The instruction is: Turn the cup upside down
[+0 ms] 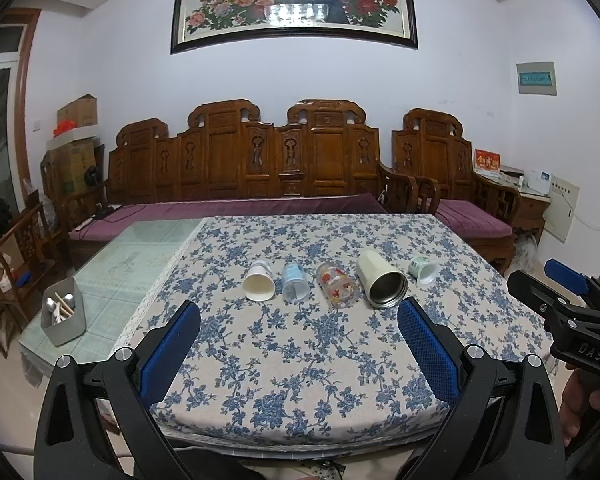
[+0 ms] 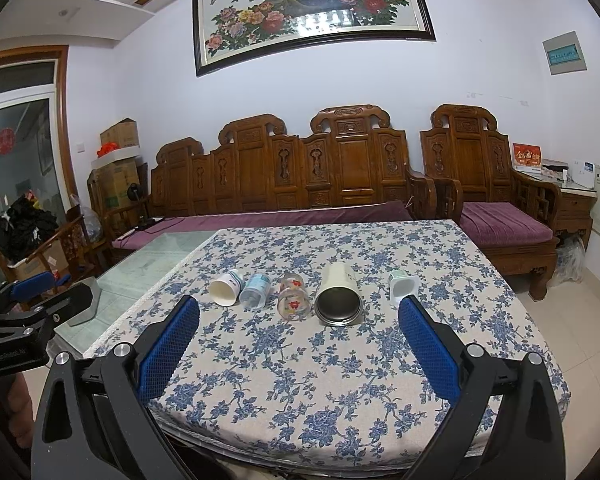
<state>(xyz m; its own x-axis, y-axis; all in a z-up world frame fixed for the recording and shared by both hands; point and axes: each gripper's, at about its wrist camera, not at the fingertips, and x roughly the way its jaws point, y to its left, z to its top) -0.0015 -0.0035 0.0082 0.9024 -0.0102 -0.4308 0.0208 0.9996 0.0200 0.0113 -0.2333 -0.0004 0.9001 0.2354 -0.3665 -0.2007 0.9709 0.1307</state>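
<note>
Both claws hang short of the cups with nothing in them: the left gripper (image 1: pixel 299 338) has its blue-padded fingers (image 1: pixel 171 344) spread wide, and the right gripper (image 2: pixel 299 334) is spread just as wide. Neither pad touches anything.

Ahead of both claws, on the floral tablecloth (image 1: pixel 300 368), five cups lie on their sides in a row, mouths toward the cameras. From the left claw's view, the white paper cup (image 1: pixel 259 281) and the clear blue-printed cup (image 1: pixel 295 282) lie ahead and slightly left, the flower-printed glass (image 1: pixel 337 285) ahead and slightly right, the cream steel-lined tumbler (image 1: pixel 381 279) beyond its right finger, and the small green-and-white cup (image 1: pixel 424 269) furthest right. In the right claw's view the tumbler (image 2: pixel 339 295) sits nearly dead ahead.

No cup looks flipped yet, so the task seems to be at its approach stage. The next move likely calls for reaching forward, straddling one cup across its body, closing, then turning it mouth-down. Round sides may roll away under a glancing touch.
</note>
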